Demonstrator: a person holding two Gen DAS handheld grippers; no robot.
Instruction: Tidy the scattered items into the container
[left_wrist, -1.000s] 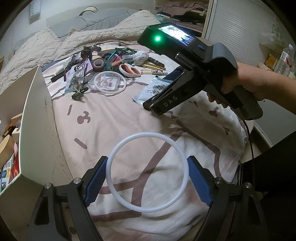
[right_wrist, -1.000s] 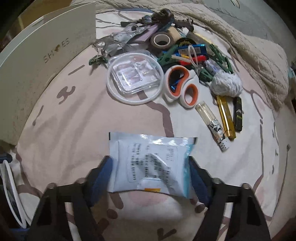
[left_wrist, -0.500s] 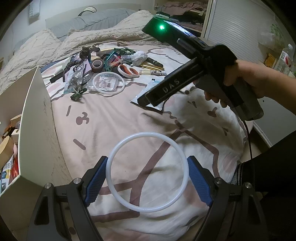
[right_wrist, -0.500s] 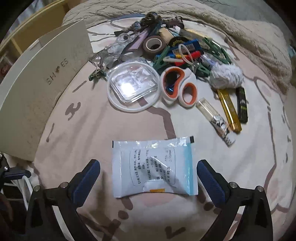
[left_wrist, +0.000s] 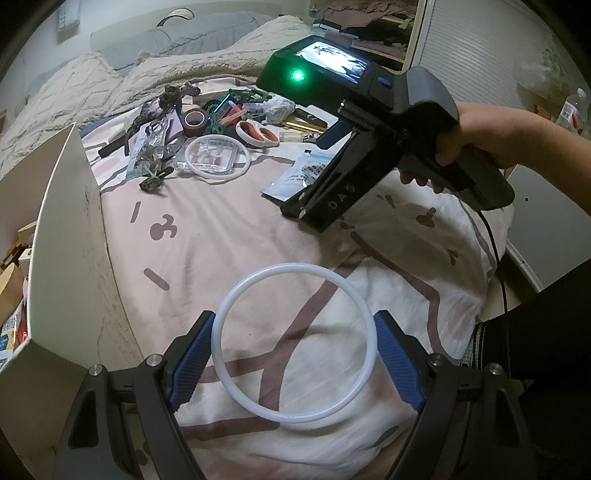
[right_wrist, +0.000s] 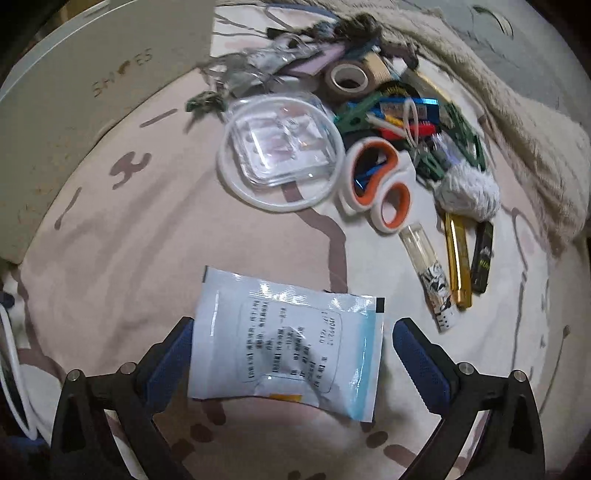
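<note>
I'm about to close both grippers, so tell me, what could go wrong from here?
1. The white ring spans the left gripper pad to pad; squeezing a thin hoop could buckle it or pop it out.
2. The foil sachet lies flat on soft bedding between the right gripper pads, apparently touching only the left one; closing may crumple or push it rather than lift it.

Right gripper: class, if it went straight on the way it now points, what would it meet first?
The right gripper is open around the white sachet, which lies between its fingers already. Beyond it, bare bedsheet, then probably the clear lid or the scissors; depth is unclear.
</note>
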